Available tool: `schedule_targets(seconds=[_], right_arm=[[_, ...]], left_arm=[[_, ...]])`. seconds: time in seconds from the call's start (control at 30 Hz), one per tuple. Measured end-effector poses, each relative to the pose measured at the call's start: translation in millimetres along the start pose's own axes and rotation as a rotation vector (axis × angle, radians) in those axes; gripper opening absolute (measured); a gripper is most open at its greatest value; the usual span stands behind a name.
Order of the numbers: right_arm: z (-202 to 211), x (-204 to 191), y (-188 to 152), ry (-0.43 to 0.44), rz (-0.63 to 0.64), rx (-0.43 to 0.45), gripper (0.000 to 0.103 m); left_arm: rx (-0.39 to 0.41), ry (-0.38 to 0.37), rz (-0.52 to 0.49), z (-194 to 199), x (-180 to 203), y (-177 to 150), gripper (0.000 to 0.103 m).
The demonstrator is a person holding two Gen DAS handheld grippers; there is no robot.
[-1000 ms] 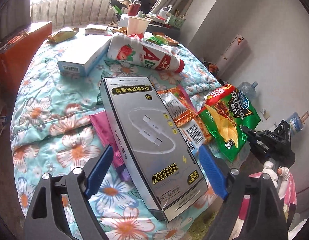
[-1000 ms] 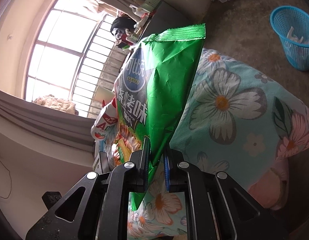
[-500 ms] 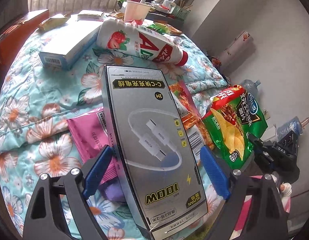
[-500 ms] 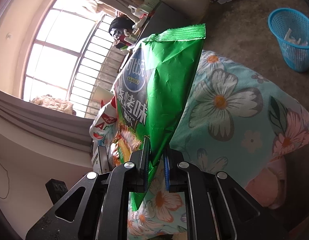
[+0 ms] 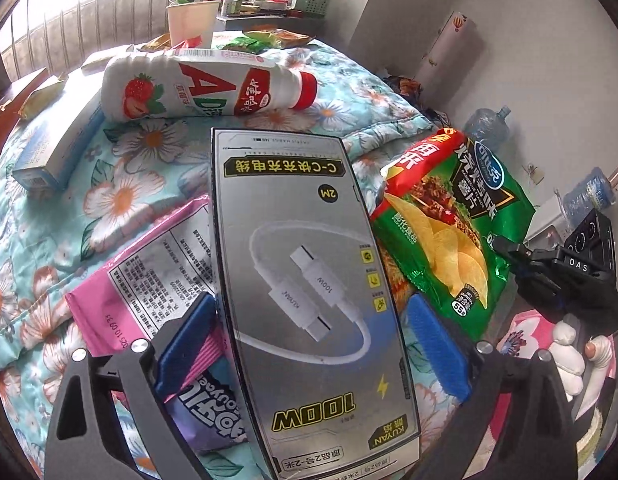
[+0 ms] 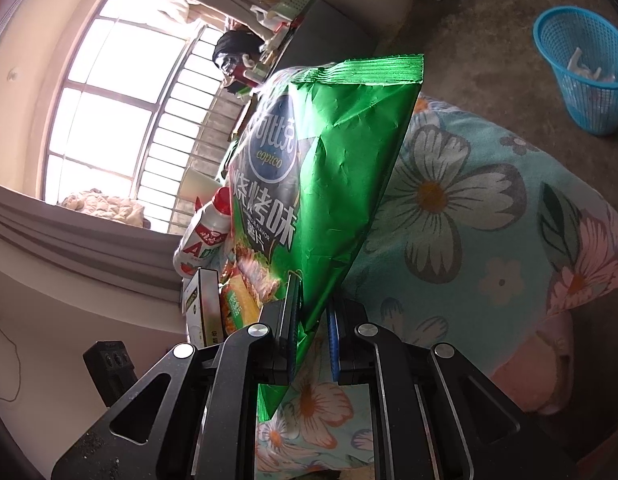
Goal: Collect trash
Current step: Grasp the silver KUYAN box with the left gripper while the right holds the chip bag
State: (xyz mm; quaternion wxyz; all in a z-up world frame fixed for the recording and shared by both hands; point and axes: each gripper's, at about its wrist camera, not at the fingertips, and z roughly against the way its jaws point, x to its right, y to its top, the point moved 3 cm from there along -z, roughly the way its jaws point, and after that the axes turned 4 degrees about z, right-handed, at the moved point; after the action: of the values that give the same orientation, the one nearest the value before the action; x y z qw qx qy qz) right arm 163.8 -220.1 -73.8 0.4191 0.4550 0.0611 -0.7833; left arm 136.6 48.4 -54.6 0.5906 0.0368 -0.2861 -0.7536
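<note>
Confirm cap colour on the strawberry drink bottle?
Red cap, clearest in the left wrist view.

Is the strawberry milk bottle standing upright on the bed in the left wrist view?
No, the strawberry milk bottle lies on its side on the floral quilt, red cap pointing right.

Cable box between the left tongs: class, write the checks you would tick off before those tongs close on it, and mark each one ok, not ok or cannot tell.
1. Left tongs open, having just widened: ok.
2. Cable box lies between the blue pads, one on each long side: ok.
3. Pads not yet pressing the box: ok.
4. Left pad clear of the pink wrapper beside the box: not ok, it sits over the wrapper and may catch it.
5. Right tongs shut on the green chip bag: ok.
6. Blue basket on the floor has room: ok.
</note>
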Motion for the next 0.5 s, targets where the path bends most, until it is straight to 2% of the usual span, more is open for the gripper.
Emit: schedule_targets(seconds=[0.37,0.5], right_arm=[[3,5,2,0.044,-0.021,0.0,0.011],[9,8,2,0.067,-0.037,0.013,0.011]], left_arm=[[-0.01,0.124,-0.149,-21,21,-5,0.095],[-0.007,0.119,-0.152,-21,18,-5,0.095]])
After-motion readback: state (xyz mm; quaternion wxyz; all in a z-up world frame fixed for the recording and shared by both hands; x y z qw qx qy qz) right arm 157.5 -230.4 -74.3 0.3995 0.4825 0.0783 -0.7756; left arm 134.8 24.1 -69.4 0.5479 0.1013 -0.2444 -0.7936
